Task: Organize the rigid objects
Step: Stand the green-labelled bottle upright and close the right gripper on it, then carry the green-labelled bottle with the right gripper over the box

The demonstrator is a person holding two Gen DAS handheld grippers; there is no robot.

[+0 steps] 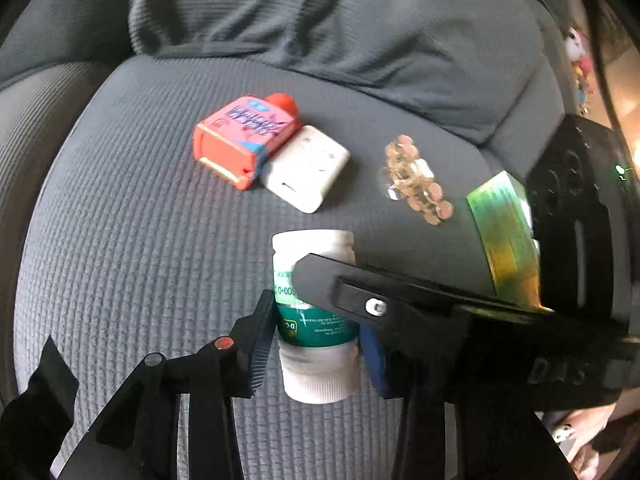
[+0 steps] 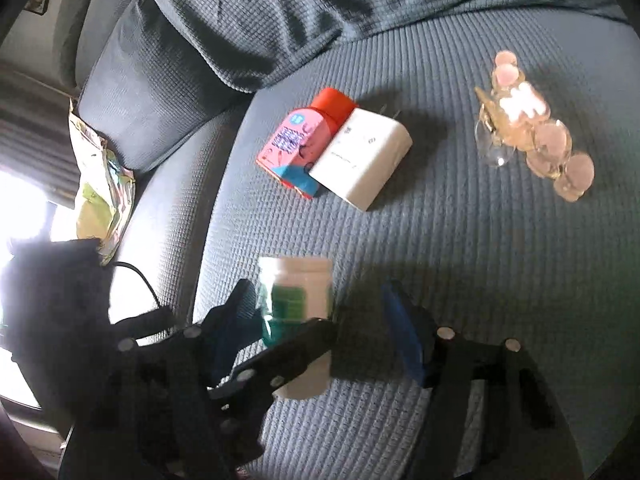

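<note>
On a grey sofa seat point(image 1: 120, 240) lie a red-orange flat bottle point(image 1: 244, 140), a white charger block point(image 1: 306, 168) touching it, and a clear hair clip with pink discs point(image 1: 416, 178). My left gripper point(image 1: 316, 320) is shut on a white pill bottle with a green label point(image 1: 314, 312), its cap toward the camera. The right gripper's finger crosses over that bottle in the left wrist view. In the right wrist view the right gripper point(image 2: 320, 328) is open around the same bottle point(image 2: 296, 292); the red-orange bottle point(image 2: 304, 140), charger point(image 2: 360, 160) and clip point(image 2: 532, 136) lie beyond.
A green-yellow box point(image 1: 504, 232) sits at the right by the right gripper's body. A crumpled foil bag point(image 2: 100, 184) lies at the sofa's left edge beside a cushion point(image 2: 160, 92). The back cushion point(image 1: 320, 20) rises behind the objects.
</note>
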